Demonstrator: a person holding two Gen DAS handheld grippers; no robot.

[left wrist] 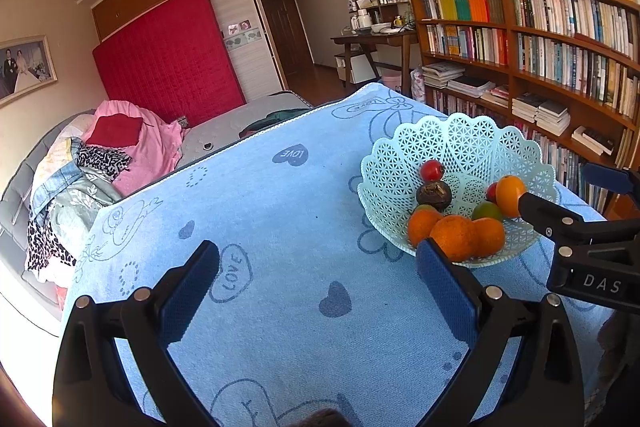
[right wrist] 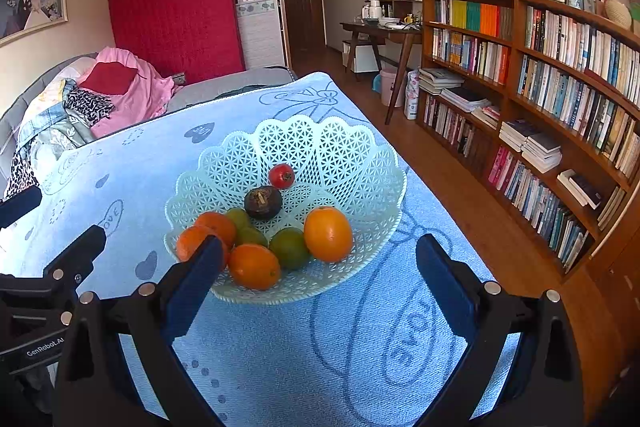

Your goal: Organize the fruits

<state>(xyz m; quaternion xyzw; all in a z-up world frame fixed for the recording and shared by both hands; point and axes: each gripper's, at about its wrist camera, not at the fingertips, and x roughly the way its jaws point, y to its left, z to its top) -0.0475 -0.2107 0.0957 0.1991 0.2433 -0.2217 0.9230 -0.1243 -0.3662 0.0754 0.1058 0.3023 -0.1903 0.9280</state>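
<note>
A pale green lattice basket (right wrist: 320, 135) stands on the blue heart-print cloth (right wrist: 280, 355). It holds several oranges, the largest (right wrist: 328, 234) at the right, some green fruits (right wrist: 289, 247), a small red fruit (right wrist: 281, 175) and a dark brown round fruit (right wrist: 263, 202). My right gripper (right wrist: 320, 263) is open just before the basket's near rim, nothing between its fingers. In the left wrist view the basket (left wrist: 460, 135) sits to the right and my left gripper (left wrist: 320, 271) is open over bare cloth (left wrist: 280, 211). The right gripper (left wrist: 560, 191) reaches in from the right edge there.
A tall wooden bookshelf (right wrist: 540, 75) lines the right wall beyond a strip of wood floor (right wrist: 460, 179). A bed piled with clothes (right wrist: 80, 99) lies off the table's left side, a red mattress (right wrist: 176, 19) against the wardrobe. The left gripper (right wrist: 56, 223) shows at the left edge.
</note>
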